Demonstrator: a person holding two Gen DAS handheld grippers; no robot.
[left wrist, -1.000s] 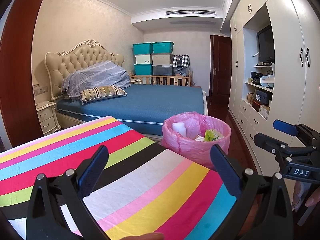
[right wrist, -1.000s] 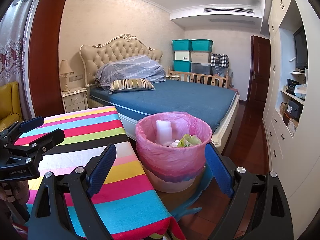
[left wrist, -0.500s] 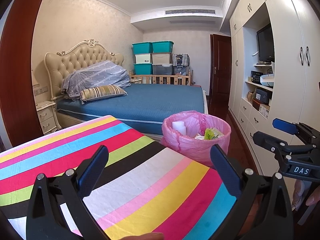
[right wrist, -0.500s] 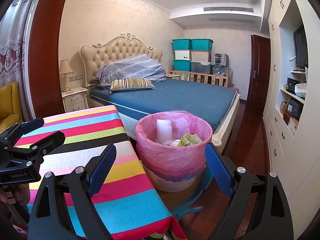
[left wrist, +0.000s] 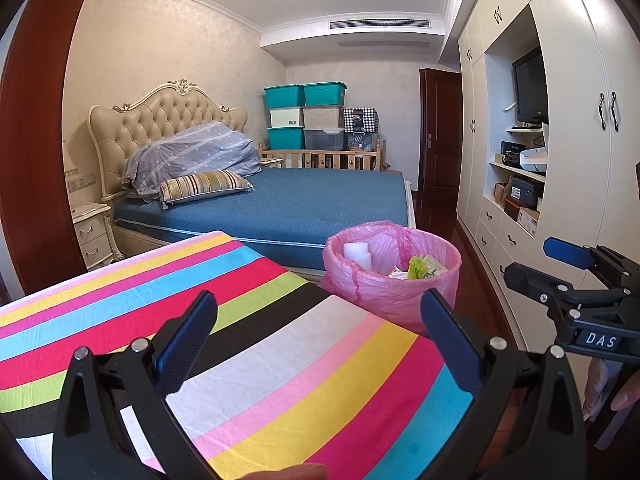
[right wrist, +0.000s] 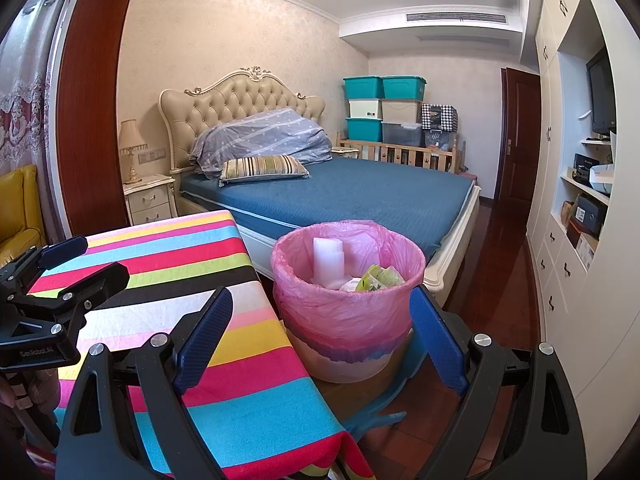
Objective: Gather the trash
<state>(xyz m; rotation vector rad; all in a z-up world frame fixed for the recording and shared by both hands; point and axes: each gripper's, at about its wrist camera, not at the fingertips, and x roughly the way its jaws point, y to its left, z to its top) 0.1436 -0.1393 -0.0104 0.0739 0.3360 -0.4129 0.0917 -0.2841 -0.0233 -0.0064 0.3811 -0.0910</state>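
Observation:
A waste bin with a pink liner (left wrist: 392,284) (right wrist: 348,312) stands just past the table's right corner. Inside it are a white foam roll (left wrist: 356,252) (right wrist: 328,256) and a crumpled green-yellow wrapper (left wrist: 420,268) (right wrist: 380,278). My left gripper (left wrist: 316,308) hovers open over the striped tablecloth (left wrist: 280,360) with nothing between its fingers. My right gripper (right wrist: 320,300) is open and empty too, level with the bin's near side. Each gripper also shows at the edge of the other's view: the right gripper (left wrist: 536,266) and the left gripper (right wrist: 92,264).
The bin rests on a low stand with blue legs (right wrist: 384,404). Behind it is a blue bed (right wrist: 340,196) with a nightstand (right wrist: 150,200). White wardrobes (left wrist: 580,160) line the right wall, and dark wooden floor (right wrist: 500,264) runs between them and the bed. A yellow armchair (right wrist: 16,208) sits far left.

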